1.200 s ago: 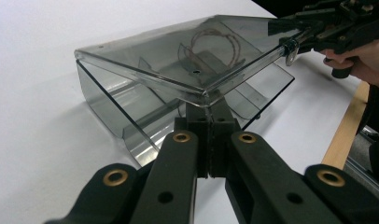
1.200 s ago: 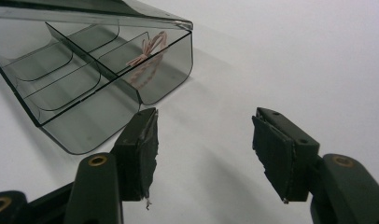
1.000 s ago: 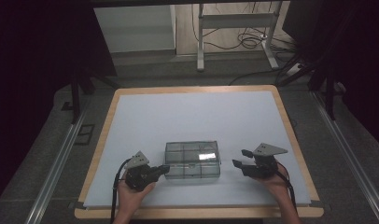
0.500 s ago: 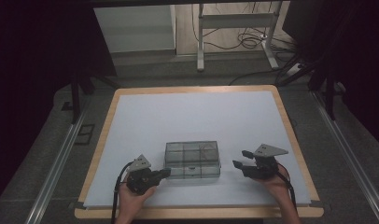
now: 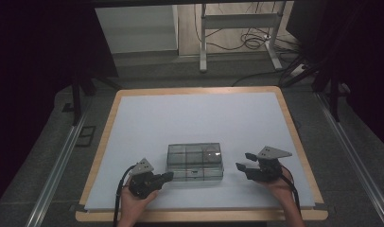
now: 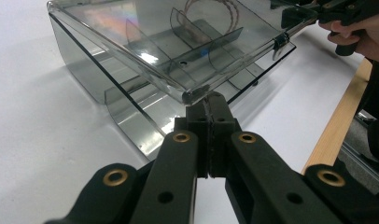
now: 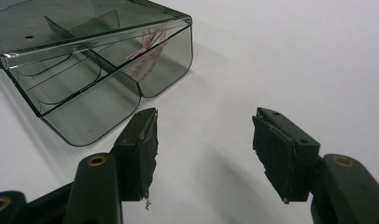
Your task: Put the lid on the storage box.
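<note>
A smoky clear plastic compartment box (image 5: 195, 161) lies on the white table top (image 5: 195, 116), near the front. In the left gripper view its lid (image 6: 131, 37) stands tilted up off the base. My left gripper (image 6: 208, 100) is shut with nothing between its pads, and its tip sits right under the lid's near corner. From above, the left gripper (image 5: 168, 177) touches the box's front left corner. My right gripper (image 5: 243, 161) stands open just right of the box, apart from it. Its jaws (image 7: 204, 140) hold only bare table. A pinkish coiled thing (image 7: 148, 51) lies in one compartment.
A wooden rim (image 5: 294, 142) borders the white top. Metal rails (image 5: 62, 156) run along both sides on the grey floor. A white table frame (image 5: 237, 28) and cables stand beyond the far edge. The far half of the top is bare white surface.
The bright glare on the box's lid has faded. Both hands and grippers keep their places.
</note>
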{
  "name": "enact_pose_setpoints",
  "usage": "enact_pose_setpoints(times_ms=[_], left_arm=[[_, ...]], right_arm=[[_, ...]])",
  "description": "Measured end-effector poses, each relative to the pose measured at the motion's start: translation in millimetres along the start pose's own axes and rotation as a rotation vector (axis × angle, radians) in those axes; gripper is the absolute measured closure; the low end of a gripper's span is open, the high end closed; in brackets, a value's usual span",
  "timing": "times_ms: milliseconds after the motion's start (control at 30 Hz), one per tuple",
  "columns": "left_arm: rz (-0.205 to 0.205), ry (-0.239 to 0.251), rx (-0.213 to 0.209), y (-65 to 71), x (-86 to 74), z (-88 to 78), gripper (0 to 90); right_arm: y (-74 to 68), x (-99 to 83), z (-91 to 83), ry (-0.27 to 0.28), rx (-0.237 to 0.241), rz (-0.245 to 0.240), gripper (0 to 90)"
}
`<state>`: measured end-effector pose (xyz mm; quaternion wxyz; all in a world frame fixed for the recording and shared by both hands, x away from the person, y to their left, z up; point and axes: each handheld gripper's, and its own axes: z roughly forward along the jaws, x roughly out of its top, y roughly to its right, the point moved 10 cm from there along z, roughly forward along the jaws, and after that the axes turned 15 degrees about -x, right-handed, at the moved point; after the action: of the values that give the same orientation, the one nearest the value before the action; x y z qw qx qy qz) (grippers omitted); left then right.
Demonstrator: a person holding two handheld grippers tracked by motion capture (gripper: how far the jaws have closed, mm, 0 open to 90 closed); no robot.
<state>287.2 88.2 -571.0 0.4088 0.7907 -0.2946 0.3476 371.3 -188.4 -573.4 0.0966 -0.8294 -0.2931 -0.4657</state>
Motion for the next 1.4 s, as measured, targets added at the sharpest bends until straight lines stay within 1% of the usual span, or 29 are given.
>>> enact_pose_setpoints(times_ms=[167, 267, 333, 467, 533, 700, 733, 833, 1000, 1033, 1167, 1300, 1400], left_arm=[[-0.012, -0.002, 0.001, -0.5, -5.6, -2.0, 90.0], [-0.009, -0.003, 0.002, -0.1, -5.9, -2.3, 90.0], [-0.005, -0.006, -0.002, 0.9, -5.9, -2.1, 90.0], [-0.017, -0.009, -0.008, 3.4, -10.0, -2.4, 90.0], [-0.015, -0.013, -0.011, 4.8, -12.1, -2.7, 90.0], [-0.012, -0.002, -0.013, 7.7, -9.9, -6.5, 90.0], [-0.005, 0.001, -0.012, 7.7, -9.1, -7.5, 90.0], [-0.002, 0.017, -0.003, 6.8, -6.3, -11.8, 90.0], [-0.001, 0.057, 0.018, -2.0, -1.6, -23.5, 88.1], [0.0, 0.064, 0.025, -4.7, -1.1, -26.4, 87.3], [-0.013, 0.083, 0.057, -17.9, -1.2, -38.1, 84.4], [-0.042, 0.072, 0.104, -35.3, -7.1, -47.9, 71.8], [-0.055, 0.061, 0.142, -47.5, -11.7, -52.8, 56.7]], right_arm=[[1.1, 0.5, -0.6, 0.004, -0.001, 0.008, 39.1], [1.6, 0.3, -0.9, 0.003, -0.002, 0.006, 39.1], [1.9, 0.1, -1.0, 0.003, -0.002, 0.007, 39.1], [2.6, -0.7, -1.3, 0.001, -0.004, 0.008, 39.1], [3.5, -0.6, -0.8, 0.003, -0.004, 0.013, 39.1], [3.2, -0.9, -0.6, 0.002, -0.004, 0.012, 39.1], [3.1, -0.9, -0.6, 0.002, -0.004, 0.012, 39.1], [3.3, -1.5, -0.4, -0.002, -0.003, 0.009, 39.1], [4.0, -2.5, -0.3, -0.005, -0.005, 0.005, 39.1], [4.1, -2.4, -0.4, -0.005, -0.005, 0.005, 39.1], [4.3, -2.3, -0.4, -0.002, -0.005, 0.009, 39.0], [4.9, -3.3, 0.3, -0.007, -0.008, 0.005, 38.9], [5.6, -4.1, 0.3, -0.012, -0.009, 0.006, 38.6]])
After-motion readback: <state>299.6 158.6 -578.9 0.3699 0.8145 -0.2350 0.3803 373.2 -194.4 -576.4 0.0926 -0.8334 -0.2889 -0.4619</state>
